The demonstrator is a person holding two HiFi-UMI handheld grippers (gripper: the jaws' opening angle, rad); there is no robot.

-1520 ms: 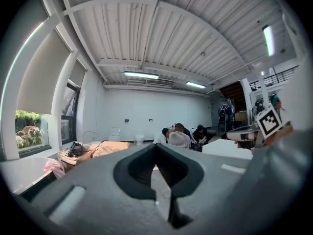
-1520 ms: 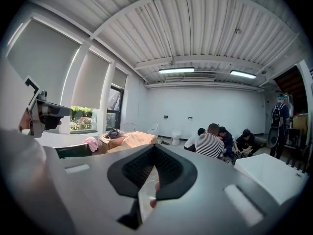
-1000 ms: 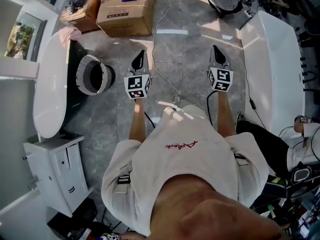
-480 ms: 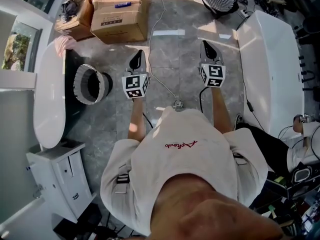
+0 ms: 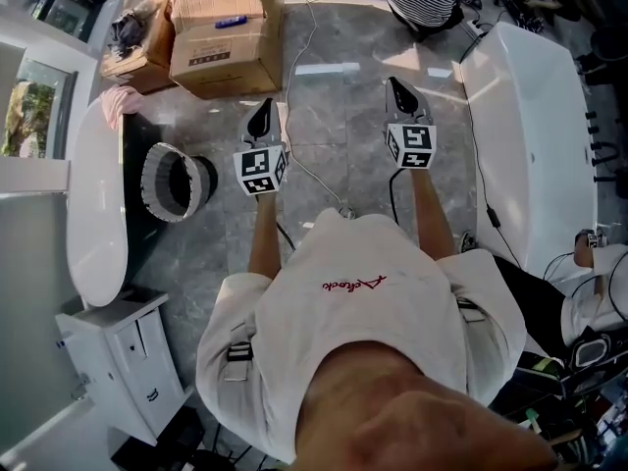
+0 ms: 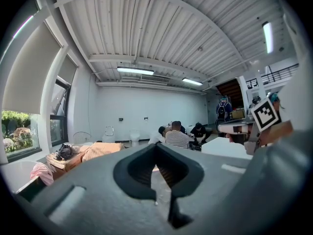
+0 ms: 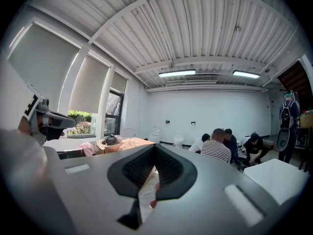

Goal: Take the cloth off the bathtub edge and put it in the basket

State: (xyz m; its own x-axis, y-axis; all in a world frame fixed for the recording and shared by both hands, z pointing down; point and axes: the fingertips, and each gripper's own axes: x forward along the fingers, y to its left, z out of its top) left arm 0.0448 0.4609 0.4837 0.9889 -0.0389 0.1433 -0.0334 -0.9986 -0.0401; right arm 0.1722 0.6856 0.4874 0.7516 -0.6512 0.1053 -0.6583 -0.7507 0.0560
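This is a big open hall fitted out as a mock bathroom, not a home. A white bathtub and a second tub stand free on a grey stone-tile floor among cardboard boxes and loose cables. The gripper views show a ribbed white ceiling with strip lights, tall windows with blinds, a toilet at the far wall and people sitting on the floor.

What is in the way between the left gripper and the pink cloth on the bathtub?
Nothing that shows. Only bare floor lies between the left gripper and the pink cloth on the bathtub edge. The cardboard box sits just beside that path. The basket stands beside the tub.
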